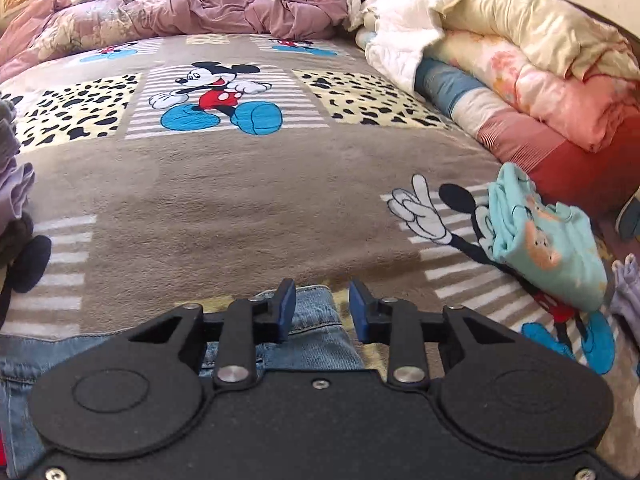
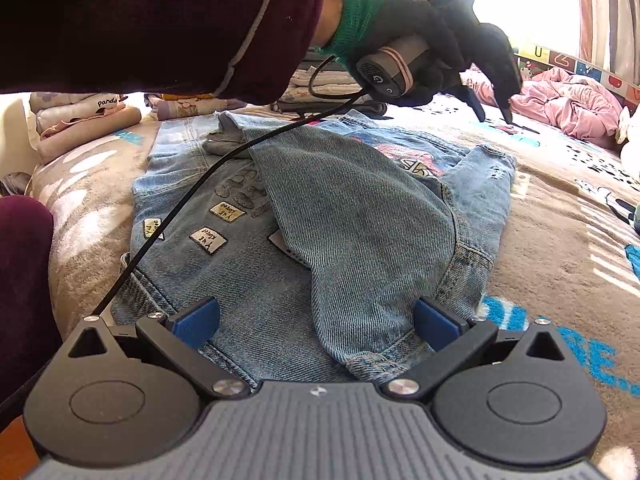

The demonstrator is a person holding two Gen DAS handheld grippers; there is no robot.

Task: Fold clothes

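Note:
A light blue denim jacket [image 2: 344, 216] with sewn patches lies flat on the Mickey Mouse blanket [image 2: 560, 248], one sleeve folded across its back. My right gripper [image 2: 316, 322] is open wide, its jaws either side of the sleeve cuff at the jacket's near edge, gripping nothing. My left gripper [image 1: 322, 308] is open and empty, just above the jacket's far edge [image 1: 316, 332]. In the right wrist view the gloved hand holds the left gripper [image 2: 494, 114] above the jacket's far side.
A folded turquoise garment [image 1: 544, 240] lies on the blanket [image 1: 240, 192] to the right. Stacked quilts [image 1: 540, 80] line the right side, a rumpled pink duvet [image 1: 180, 12] the far end. Folded clothes [image 2: 80, 116] are piled beyond the jacket; purple and grey garments [image 1: 12, 184] lie at left.

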